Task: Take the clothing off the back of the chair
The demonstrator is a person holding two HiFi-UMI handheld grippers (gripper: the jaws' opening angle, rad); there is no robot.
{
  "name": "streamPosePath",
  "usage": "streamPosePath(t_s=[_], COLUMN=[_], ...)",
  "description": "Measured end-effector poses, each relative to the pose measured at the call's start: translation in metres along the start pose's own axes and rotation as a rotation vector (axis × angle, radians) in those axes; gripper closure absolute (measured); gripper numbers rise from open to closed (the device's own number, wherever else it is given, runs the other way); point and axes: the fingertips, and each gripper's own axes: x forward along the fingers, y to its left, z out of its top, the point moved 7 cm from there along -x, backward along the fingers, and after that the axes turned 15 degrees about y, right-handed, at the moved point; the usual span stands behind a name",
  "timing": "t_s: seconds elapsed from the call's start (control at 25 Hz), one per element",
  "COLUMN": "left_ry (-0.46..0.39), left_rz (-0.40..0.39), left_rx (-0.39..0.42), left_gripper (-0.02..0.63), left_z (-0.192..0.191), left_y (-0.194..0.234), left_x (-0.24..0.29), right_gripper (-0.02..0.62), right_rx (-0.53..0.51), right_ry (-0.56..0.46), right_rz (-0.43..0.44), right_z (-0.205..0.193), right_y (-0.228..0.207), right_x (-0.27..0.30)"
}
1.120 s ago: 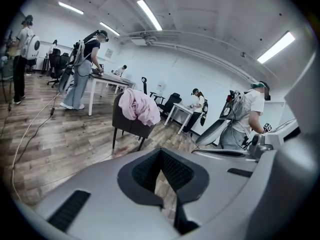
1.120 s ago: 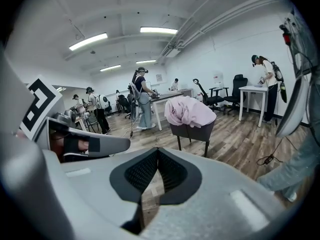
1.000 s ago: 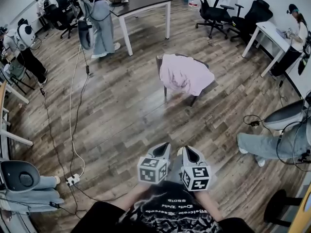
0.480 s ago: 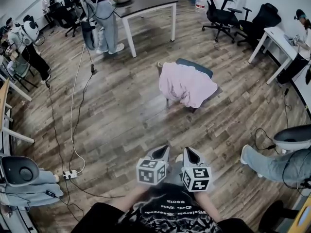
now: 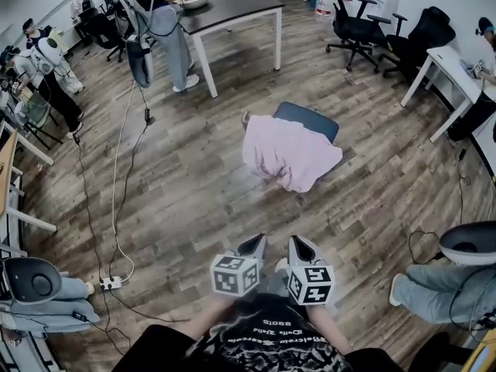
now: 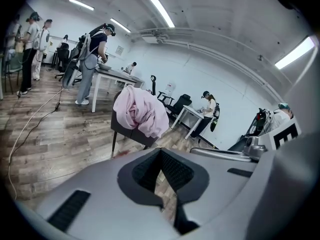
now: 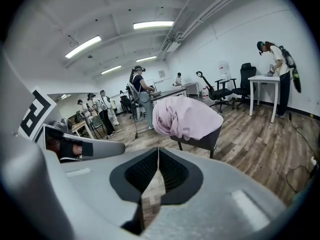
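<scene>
A pink garment (image 5: 287, 153) hangs over the back of a dark chair (image 5: 308, 119) in the middle of the wooden floor. It also shows as the pink garment (image 6: 140, 110) ahead in the left gripper view and the pink garment (image 7: 183, 117) in the right gripper view. My left gripper (image 5: 256, 244) and right gripper (image 5: 298, 246) are held side by side close to my body, well short of the chair. Both are shut with nothing between the jaws.
A white-legged table (image 5: 225, 6) with a person at it stands beyond the chair. Cables and a power strip (image 5: 112, 284) run along the floor at left. Office chairs (image 5: 353, 28) and a white desk (image 5: 449, 64) stand at right. A seated person's legs (image 5: 438, 297) are at the right.
The chair with the pink garment has come nearer and lower in the head view as I move toward it. Both grippers stay shut and side by side.
</scene>
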Motion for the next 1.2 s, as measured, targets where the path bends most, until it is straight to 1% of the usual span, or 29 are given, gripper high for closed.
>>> streamPosePath(t_s=[0.16, 0.36, 0.6, 0.68, 0.84, 1.08, 1.2], left_ry=[0.011, -0.017, -0.027, -0.029, -0.066, -0.019, -0.007], left_rz=[0.005, 0.026, 0.038, 0.039, 0.049, 0.028, 0.017], left_rx=[-0.016, -0.025, -0.049, -0.060, -0.066, -0.065, -0.068], left_gripper=[0.606, 0.606, 0.606, 0.606, 0.606, 0.606, 0.606], left_z=[0.018, 0.034, 0.054, 0.058, 0.067, 0.081, 0.088], left_y=[-0.003, -0.014, -0.019, -0.016, -0.012, -0.001, 0.005], left_x=[0.016, 0.036, 0.056, 0.057, 0.056, 0.062, 0.070], right_gripper=[0.594, 0.594, 0.594, 0.594, 0.594, 0.594, 0.585], right_rx=[0.001, -0.003, -0.016, -0.014, -0.011, 0.008, 0.028], right_ry=[0.002, 0.011, 0.006, 0.010, 0.020, 0.026, 0.034], right_rz=[0.013, 0.029, 0.054, 0.064, 0.079, 0.091, 0.092], right_z=[0.017, 0.031, 0.053, 0.058, 0.062, 0.069, 0.072], right_y=[-0.019, -0.048, -0.073, -0.076, -0.081, -0.076, -0.080], right_x=[0.007, 0.013, 0.022, 0.025, 0.029, 0.039, 0.043])
